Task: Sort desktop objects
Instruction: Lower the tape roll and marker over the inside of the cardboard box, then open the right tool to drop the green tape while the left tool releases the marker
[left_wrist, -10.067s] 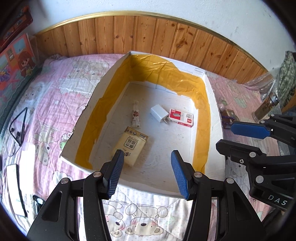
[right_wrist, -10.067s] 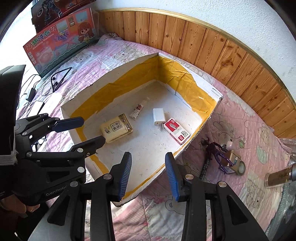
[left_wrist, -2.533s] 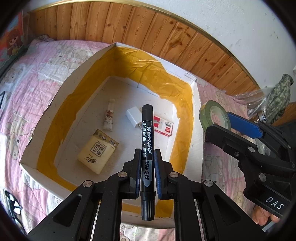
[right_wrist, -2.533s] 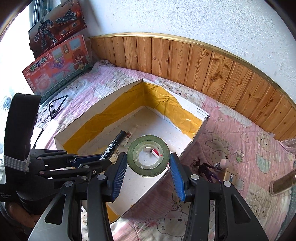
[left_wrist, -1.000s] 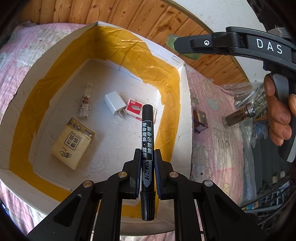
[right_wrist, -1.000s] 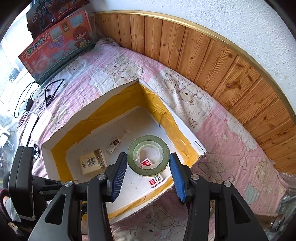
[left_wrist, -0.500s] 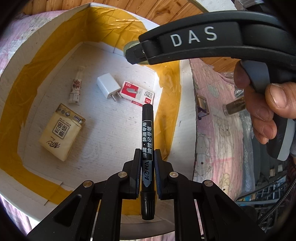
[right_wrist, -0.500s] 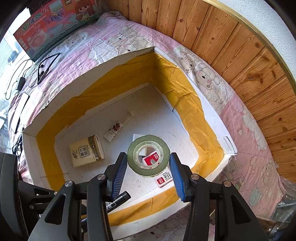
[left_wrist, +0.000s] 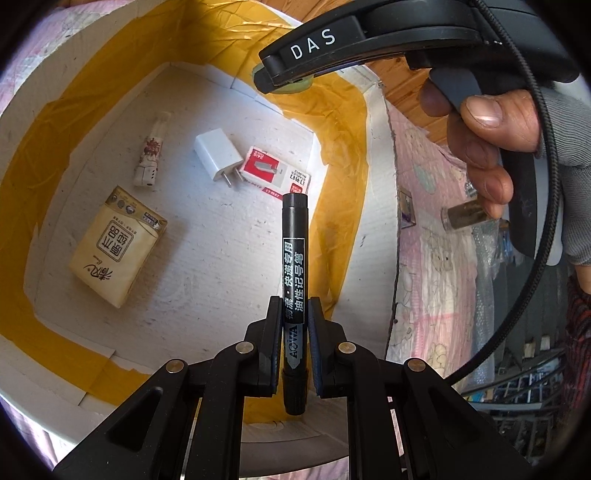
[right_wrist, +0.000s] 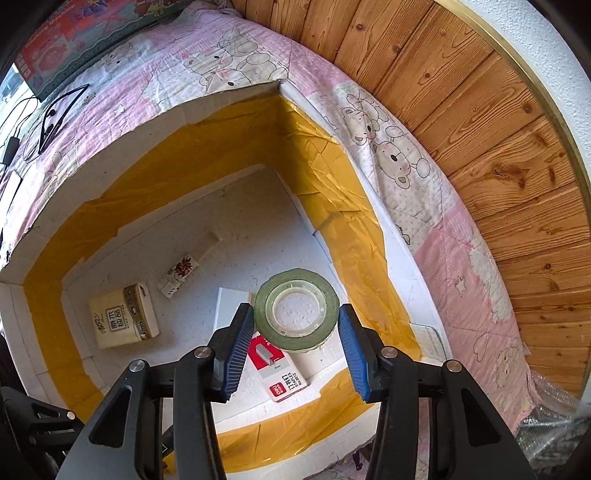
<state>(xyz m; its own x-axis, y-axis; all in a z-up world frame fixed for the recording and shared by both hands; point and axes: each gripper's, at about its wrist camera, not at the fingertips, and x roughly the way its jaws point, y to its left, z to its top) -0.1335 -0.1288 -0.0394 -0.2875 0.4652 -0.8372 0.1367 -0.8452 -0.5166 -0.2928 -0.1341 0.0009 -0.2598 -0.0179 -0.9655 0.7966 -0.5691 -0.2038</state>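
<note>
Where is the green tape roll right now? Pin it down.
In the right wrist view, the tape roll sits between the right tongs, over the foam box, just above the staple box.
</note>
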